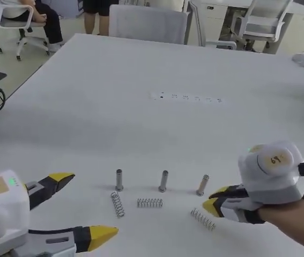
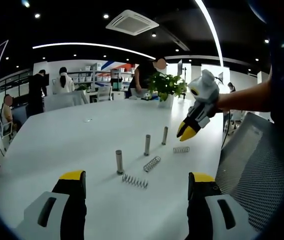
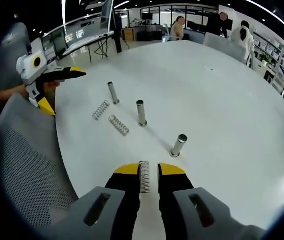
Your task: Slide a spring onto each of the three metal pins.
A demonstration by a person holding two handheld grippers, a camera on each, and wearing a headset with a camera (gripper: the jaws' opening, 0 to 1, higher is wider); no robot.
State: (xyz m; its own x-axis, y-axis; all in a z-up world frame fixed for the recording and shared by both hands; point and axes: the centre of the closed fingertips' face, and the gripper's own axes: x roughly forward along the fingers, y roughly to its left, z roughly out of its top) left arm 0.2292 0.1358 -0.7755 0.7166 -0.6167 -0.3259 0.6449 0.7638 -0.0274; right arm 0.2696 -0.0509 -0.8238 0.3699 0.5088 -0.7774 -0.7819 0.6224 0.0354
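Three short grey metal pins stand in a row on the white table (image 1: 141, 107): the left-hand pin (image 1: 119, 180), the middle pin (image 1: 163, 181) and the right-hand pin (image 1: 202, 185), each a plain cylinder with a slightly wider top. All three are bare. Three small steel coil springs lie flat on the table just in front of them. The first spring (image 1: 118, 204) lies slantwise near the foot of the left-hand pin, the second spring (image 1: 149, 202) lies crosswise between the left-hand and middle pins, and the third spring (image 1: 202, 219) lies at an angle in front of the right-hand pin. The right gripper (image 1: 210, 206) hangs with its yellow tips over the near end of the third spring. In the right gripper view its jaws stand a narrow gap apart, with that spring in the gap close to one jaw and a strip of table showing beside the other, so it is not pinched. The left gripper (image 1: 84, 206) hovers near the left-hand pin and first spring, jaws spread wide and holding nothing.
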